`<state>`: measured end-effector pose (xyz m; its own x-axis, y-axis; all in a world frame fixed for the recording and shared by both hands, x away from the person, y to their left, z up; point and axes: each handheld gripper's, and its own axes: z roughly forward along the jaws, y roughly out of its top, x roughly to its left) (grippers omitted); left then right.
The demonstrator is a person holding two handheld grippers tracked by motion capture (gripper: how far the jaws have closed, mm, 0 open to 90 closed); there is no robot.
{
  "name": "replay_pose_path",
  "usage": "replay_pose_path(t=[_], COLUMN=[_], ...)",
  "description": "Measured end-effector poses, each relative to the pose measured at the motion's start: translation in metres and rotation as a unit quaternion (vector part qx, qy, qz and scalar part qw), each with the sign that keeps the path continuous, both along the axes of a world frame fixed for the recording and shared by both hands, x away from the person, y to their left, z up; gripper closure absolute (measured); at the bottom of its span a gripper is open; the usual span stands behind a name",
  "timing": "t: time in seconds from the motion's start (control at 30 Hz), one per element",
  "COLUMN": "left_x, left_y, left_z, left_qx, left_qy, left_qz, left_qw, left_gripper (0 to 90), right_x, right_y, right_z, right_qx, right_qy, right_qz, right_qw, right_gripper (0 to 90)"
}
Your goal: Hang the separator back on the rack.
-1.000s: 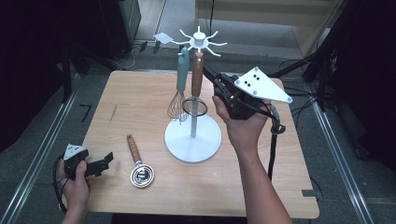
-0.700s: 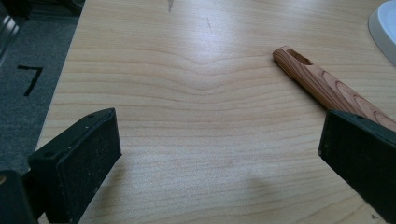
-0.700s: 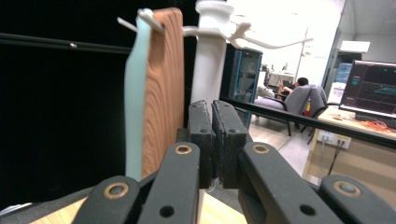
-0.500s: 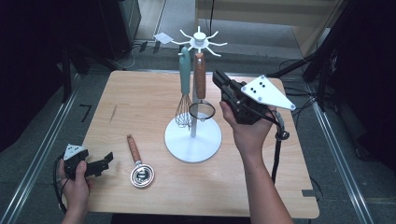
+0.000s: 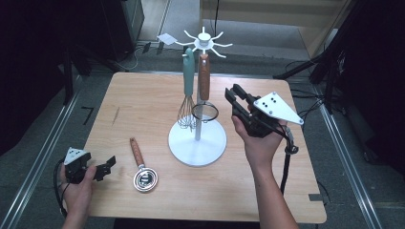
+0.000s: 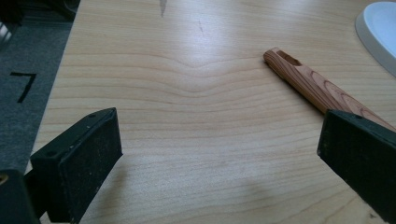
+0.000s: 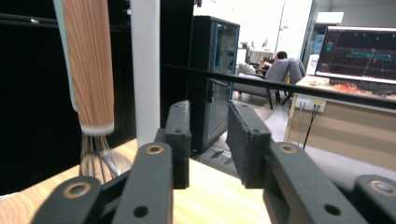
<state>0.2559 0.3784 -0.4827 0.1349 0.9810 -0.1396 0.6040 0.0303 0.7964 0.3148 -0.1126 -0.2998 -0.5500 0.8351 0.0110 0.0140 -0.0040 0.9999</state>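
A white hook rack [image 5: 204, 40] rises on a pole from a round white base [image 5: 197, 143] at mid-table. From it hang a teal-handled whisk [image 5: 188, 81] and a wooden-handled strainer [image 5: 204, 83]. My right gripper [image 5: 234, 94] hovers just right of the strainer, apart from it. Its jaws have just been opening and are now open with nothing between them. In the right gripper view, the gripper [image 7: 208, 140] points past the wooden handle [image 7: 88, 65] and the pole [image 7: 144, 70]. My left gripper [image 5: 107, 168] rests open at the front left. A second wooden-handled strainer [image 5: 142, 167] lies beside it.
In the left gripper view, the lying strainer's wooden handle [image 6: 317, 88] runs toward the right jaw, and the base's rim [image 6: 380, 28] shows at the top right. The table's left edge drops to grey floor [image 6: 23, 70]. Bare wood spreads across the front right of the table [image 5: 215, 191].
My right gripper has let go of the wooden-handled strainer, which now hangs on the rack. The gripper has drawn back to the right and lower, jaws parted. The left hand has not moved.
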Motion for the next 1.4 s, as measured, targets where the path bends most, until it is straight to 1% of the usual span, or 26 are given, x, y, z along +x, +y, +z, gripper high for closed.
replay_pose_path(t=[0.07,0.1,0.13,0.2,0.23,0.27,0.37,0.4,0.47,0.5,0.53,0.6,0.67,0.73,0.8,0.9,0.93,1.07,1.13,1.23,1.33,1.37,1.4], left_x=[0.000,0.000,-0.001,-0.002,-0.003,-0.004,-0.007,-0.008,-0.010,-0.010,-0.010,-0.010,-0.010,-0.011,-0.012,-0.013,-0.013,-0.014,-0.014,-0.014,-0.016,-0.016,-0.016], left_y=[-0.002,-0.004,-0.006,-0.008,-0.008,-0.008,-0.009,-0.010,-0.013,-0.015,-0.017,-0.020,-0.024,-0.028,-0.033,-0.041,-0.042,-0.046,-0.048,-0.052,-0.057,-0.058,-0.060], left_z=[0.000,0.000,0.000,0.001,0.002,0.002,0.004,0.005,0.005,0.005,0.004,0.003,0.003,0.003,0.002,0.001,0.001,-0.001,-0.002,-0.003,-0.003,-0.004,-0.004], left_qx=[0.007,0.010,0.022,0.029,0.028,0.023,0.005,0.000,-0.002,-0.001,-0.003,-0.008,-0.013,-0.012,-0.016,-0.014,-0.013,-0.011,-0.011,-0.009,-0.005,-0.004,-0.004], left_qy=[0.002,0.002,-0.001,-0.004,-0.007,-0.008,-0.013,-0.013,-0.011,-0.007,-0.005,0.004,0.013,0.021,0.027,0.038,0.041,0.047,0.047,0.050,0.053,0.055,0.054], left_qz=[-0.006,-0.006,-0.004,0.001,0.007,0.007,-0.001,-0.006,-0.017,-0.026,-0.034,-0.049,-0.068,-0.082,-0.092,-0.108,-0.112,-0.118,-0.122,-0.129,-0.136,-0.139,-0.140], left_qw=[1.0000,0.9999,0.9998,0.9996,0.9996,0.9997,0.9999,0.9999,0.9998,0.9996,0.9994,0.9987,0.9975,0.9963,0.9952,0.9933,0.9928,0.9919,0.9913,0.9904,0.9892,0.9887,0.9887], left_gripper=[6.4,7.6,10.9,18.0,23.3,30.3,50.9,56.9,67.4,71.6,77.6,88.5,90.0,90.0,90.0,90.0,90.0,90.0,90.0,90.0,90.0,90.0,90.0], right_x=[0.000,-0.001,-0.001,-0.002,-0.003,-0.005,-0.008,-0.010,-0.013,-0.014,-0.015,-0.018,-0.021,-0.024,-0.027,-0.032,-0.034,-0.039,-0.042,-0.047,-0.052,-0.052,-0.054], right_y=[-0.003,-0.004,-0.005,-0.008,-0.010,-0.011,-0.016,-0.017,-0.020,-0.021,-0.022,-0.025,-0.028,-0.030,-0.032,-0.035,-0.036,-0.044,-0.046,-0.048,-0.053,-0.055,-0.056], right_z=[-0.007,-0.011,-0.013,-0.020,-0.025,-0.029,-0.040,-0.045,-0.056,-0.060,-0.064,-0.072,-0.080,-0.086,-0.093,-0.104,-0.108,-0.117,-0.121,-0.127,-0.136,-0.139,-0.142], right_qx=[0.000,0.000,0.000,-0.005,-0.005,-0.004,-0.003,-0.006,-0.010,-0.012,-0.015,-0.014,-0.019,-0.023,-0.024,-0.028,-0.029,-0.027,-0.030,-0.037,-0.034,-0.037,-0.038], right_qy=[0.006,0.009,0.011,0.017,0.021,0.026,0.035,0.039,0.053,0.056,0.060,0.070,0.078,0.082,0.089,0.101,0.107,0.112,0.114,0.116,0.129,0.128,0.130], right_qz=[-0.001,-0.002,-0.002,-0.005,-0.006,-0.006,-0.007,-0.007,-0.007,-0.006,-0.007,-0.005,-0.005,-0.004,-0.006,-0.005,-0.003,-0.005,-0.008,-0.009,-0.008,-0.008,-0.006], right_qw=[1.0000,1.0000,0.9999,0.9998,0.9998,0.9996,0.9994,0.9992,0.9985,0.9983,0.9981,0.9975,0.9968,0.9963,0.9957,0.9945,0.9939,0.9933,0.9930,0.9926,0.9911,0.9911,0.9907], right_gripper=[66.3,65.5,65.0,63.5,63.0,62.1,58.9,57.7,55.9,55.1,54.2,52.8,51.8,51.3,51.0,50.4,49.8,44.5,42.3,41.7,41.7,41.6,41.5])
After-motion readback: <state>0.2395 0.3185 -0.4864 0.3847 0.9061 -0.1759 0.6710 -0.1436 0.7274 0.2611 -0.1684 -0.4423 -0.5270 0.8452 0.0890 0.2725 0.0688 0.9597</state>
